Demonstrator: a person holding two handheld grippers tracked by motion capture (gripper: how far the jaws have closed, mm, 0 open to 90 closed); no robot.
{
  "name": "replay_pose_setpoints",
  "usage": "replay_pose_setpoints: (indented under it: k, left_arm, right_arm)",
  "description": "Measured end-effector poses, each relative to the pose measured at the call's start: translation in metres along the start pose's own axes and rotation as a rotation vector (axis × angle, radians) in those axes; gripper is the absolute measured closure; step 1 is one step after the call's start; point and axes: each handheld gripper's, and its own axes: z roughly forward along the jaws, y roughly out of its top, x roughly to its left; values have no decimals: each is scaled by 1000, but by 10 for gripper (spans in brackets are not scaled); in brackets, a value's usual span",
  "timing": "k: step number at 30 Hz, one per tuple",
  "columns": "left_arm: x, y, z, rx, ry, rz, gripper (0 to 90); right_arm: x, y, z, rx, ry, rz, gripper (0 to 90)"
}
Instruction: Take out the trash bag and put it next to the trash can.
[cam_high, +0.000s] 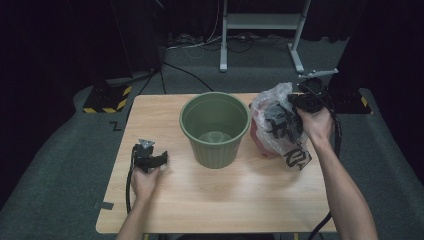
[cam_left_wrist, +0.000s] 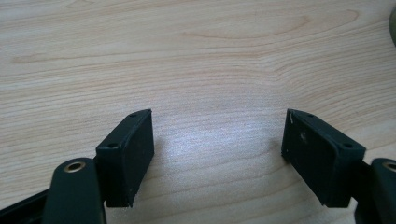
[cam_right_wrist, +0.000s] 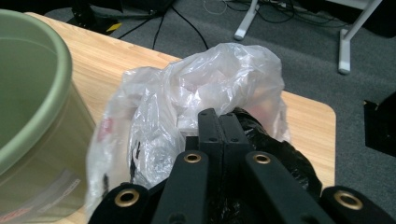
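Note:
A green plastic bucket (cam_high: 215, 129) stands upright in the middle of the wooden table (cam_high: 210, 200), with nothing showing inside; its rim (cam_right_wrist: 32, 93) is close on the left in the right gripper view. To its right lies a crumpled translucent plastic bag (cam_high: 272, 117) with black print and something red inside. My right gripper (cam_high: 305, 100) is at the bag's far right top, its jaws pressed together (cam_right_wrist: 219, 116) on a fold of the bag (cam_right_wrist: 210, 79). My left gripper (cam_high: 150, 159) rests low over the table's left part, open (cam_left_wrist: 217, 135), with bare wood between its jaws.
Beyond the table's far edge is grey floor with a white metal stand (cam_high: 260, 22) and loose cables (cam_high: 190, 42). A black base with yellow stripes (cam_high: 107, 100) sits off the far left corner. The table's front half is bare wood.

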Motion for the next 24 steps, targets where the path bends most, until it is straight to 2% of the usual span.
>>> replay_pose_setpoints:
  k: [9,24]
  left_arm:
    - [0,0,0,0,1,-1,253]
    - [0,0,0,0,1,-3,253]
  right_arm:
    - [0,-9,32,16,24,41,900]
    - [5,-12,67,12,62,72,896]
